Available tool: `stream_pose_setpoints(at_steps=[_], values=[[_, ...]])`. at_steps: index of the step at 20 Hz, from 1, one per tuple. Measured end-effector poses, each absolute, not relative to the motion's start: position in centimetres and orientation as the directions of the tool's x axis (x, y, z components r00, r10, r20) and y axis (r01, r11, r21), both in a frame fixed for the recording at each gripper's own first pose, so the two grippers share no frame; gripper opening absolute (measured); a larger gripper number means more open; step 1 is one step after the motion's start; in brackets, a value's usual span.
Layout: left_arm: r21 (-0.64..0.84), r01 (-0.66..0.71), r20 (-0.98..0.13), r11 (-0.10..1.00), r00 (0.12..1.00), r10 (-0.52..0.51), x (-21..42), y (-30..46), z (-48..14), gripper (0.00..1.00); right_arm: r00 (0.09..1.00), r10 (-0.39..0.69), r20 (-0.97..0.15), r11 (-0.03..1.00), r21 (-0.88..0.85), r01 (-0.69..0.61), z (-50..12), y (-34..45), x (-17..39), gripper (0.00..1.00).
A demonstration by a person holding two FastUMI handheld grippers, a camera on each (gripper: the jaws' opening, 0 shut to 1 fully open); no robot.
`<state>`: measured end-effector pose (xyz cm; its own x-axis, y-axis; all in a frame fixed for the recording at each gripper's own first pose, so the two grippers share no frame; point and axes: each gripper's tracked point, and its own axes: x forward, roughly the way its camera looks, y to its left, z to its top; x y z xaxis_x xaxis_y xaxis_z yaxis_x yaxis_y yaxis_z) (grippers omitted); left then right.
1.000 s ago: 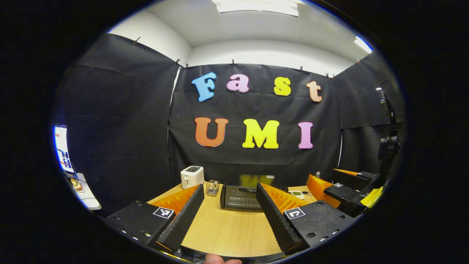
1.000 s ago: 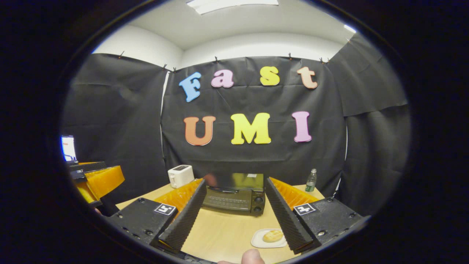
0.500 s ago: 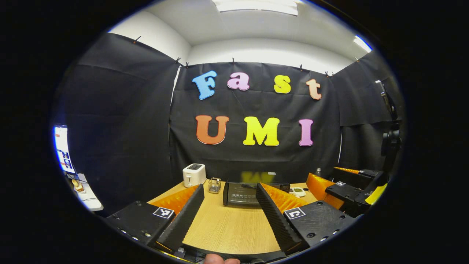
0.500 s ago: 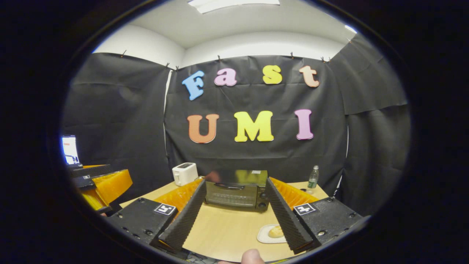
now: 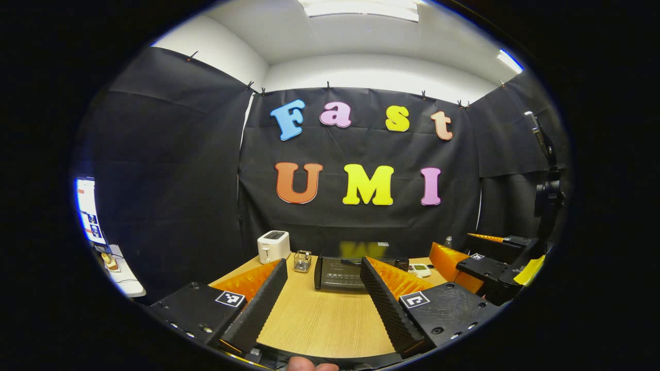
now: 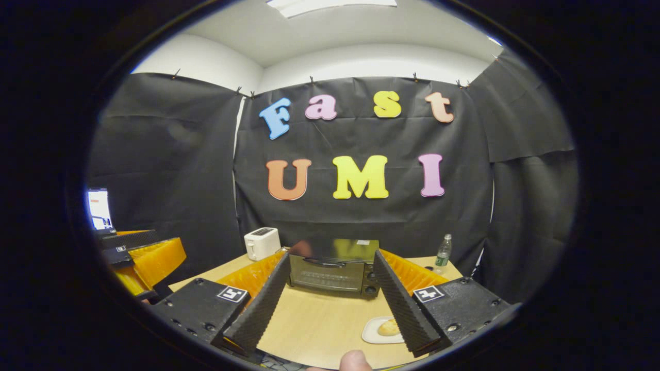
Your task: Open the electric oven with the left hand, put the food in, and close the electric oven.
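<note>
A dark electric oven (image 6: 332, 268) stands at the back of the wooden table (image 6: 314, 324), its door closed; in the left gripper view the oven (image 5: 340, 271) sits straight ahead. A bread roll (image 6: 388, 326) lies on a small white plate (image 6: 372, 335) near the front right. My left gripper (image 5: 322, 288) hangs open above the table, well short of the oven, nothing between its fingers. My right gripper (image 6: 330, 288) is open too, with the plate just inside its right finger (image 6: 399, 304). The right gripper (image 5: 482, 263) also appears at the right of the left gripper view.
A white toaster (image 6: 262, 243) stands left of the oven, with a small clear jar (image 5: 301, 261) beside it. A plastic bottle (image 6: 443, 251) is at the back right. A small white device (image 5: 420, 269) lies right of the oven. A lit screen (image 5: 87, 211) is far left.
Both views tilted slightly; the oven sits a little higher and farther in each than a second ago. Both grippers stay open and empty.
</note>
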<state>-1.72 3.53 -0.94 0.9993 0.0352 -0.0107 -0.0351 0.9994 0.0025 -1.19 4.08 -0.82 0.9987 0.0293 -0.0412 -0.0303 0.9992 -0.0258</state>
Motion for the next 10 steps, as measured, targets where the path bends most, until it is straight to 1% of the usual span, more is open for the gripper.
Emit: stream_pose_setpoints(at_steps=[4, 10], values=[[-0.002, -0.029, -0.025, 1.0, 0.999, 0.029, -0.8, 3.4, -1.2, 0.94, 0.998, 0.007, -0.059, 1.0, -0.018, -0.008, -1.3, 3.2, 0.0, 1.0], [0.029, -0.027, -0.061, 0.999, 0.998, 0.028, 3.1, 3.6, -1.5, 0.94, 0.996, -0.034, -0.084, 0.999, 0.0, 0.034, -1.9, 1.4, 3.0, 1.0]])
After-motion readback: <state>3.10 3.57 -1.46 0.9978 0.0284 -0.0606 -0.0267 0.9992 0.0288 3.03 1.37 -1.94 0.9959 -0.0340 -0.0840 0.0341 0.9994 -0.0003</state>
